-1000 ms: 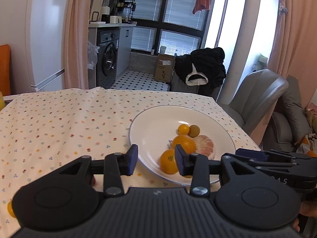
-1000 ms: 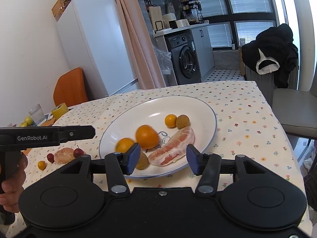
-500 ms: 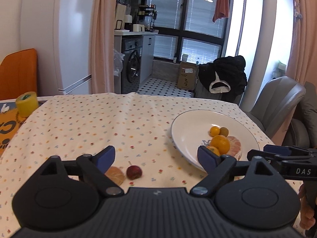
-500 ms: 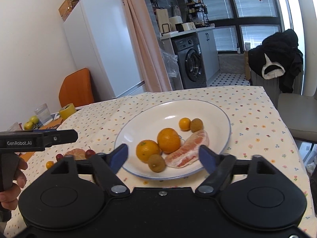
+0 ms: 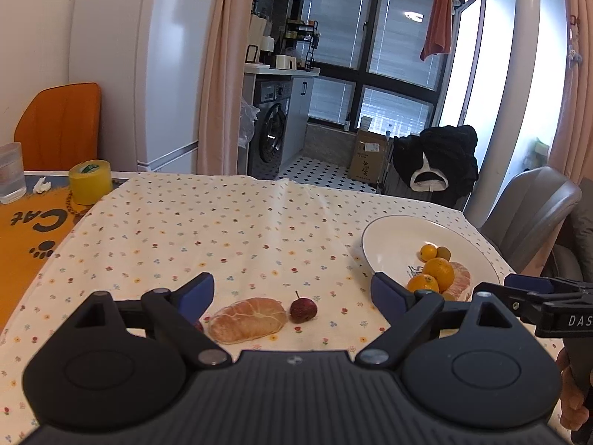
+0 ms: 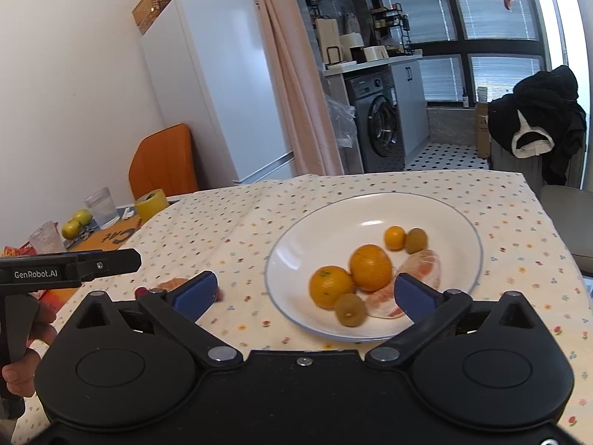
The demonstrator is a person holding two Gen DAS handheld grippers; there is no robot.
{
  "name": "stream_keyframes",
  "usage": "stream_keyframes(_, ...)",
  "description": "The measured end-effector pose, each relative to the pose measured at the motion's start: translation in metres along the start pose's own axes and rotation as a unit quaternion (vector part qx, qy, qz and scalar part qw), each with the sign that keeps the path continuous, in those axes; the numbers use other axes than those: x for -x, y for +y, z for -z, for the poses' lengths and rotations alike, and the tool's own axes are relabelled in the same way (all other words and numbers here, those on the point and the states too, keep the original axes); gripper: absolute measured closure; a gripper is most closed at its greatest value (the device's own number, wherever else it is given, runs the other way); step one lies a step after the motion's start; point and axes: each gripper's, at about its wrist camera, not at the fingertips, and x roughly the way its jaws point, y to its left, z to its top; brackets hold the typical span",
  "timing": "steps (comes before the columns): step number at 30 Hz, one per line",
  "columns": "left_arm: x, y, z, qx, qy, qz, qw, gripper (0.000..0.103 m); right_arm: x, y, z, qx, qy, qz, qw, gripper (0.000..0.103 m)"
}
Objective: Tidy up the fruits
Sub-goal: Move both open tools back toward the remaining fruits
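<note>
Left gripper (image 5: 292, 293) and right gripper (image 6: 302, 291) gape wide, holding nothing.

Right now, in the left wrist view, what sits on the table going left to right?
Drinking glass → yellow tape roll → peeled citrus segment → small red fruit → white plate holding the oranges.

Daylight is coming through the tall glass balcony windows (image 5: 393, 59), glaring on the round white ceramic plate (image 6: 370, 222); fisheye is bending edges, corners vignetting, slight blur.
</note>
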Motion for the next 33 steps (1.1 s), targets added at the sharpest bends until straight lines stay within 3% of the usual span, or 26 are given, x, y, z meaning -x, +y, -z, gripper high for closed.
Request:
stream_keyframes(24, 0.033, 0.054, 0.012, 0.039, -0.010, -0.018, 0.9990, 0.013, -0.014, 0.051, 0.000, 0.030, 0.017, -0.036, 0.999, 0.000)
stream_keyframes(33, 0.029, 0.075, 0.020, 0.067, 0.005, -0.035, 0.9971, 0.013, -0.028, 0.065, 0.002, 0.036, 0.029, -0.055, 0.997, 0.000)
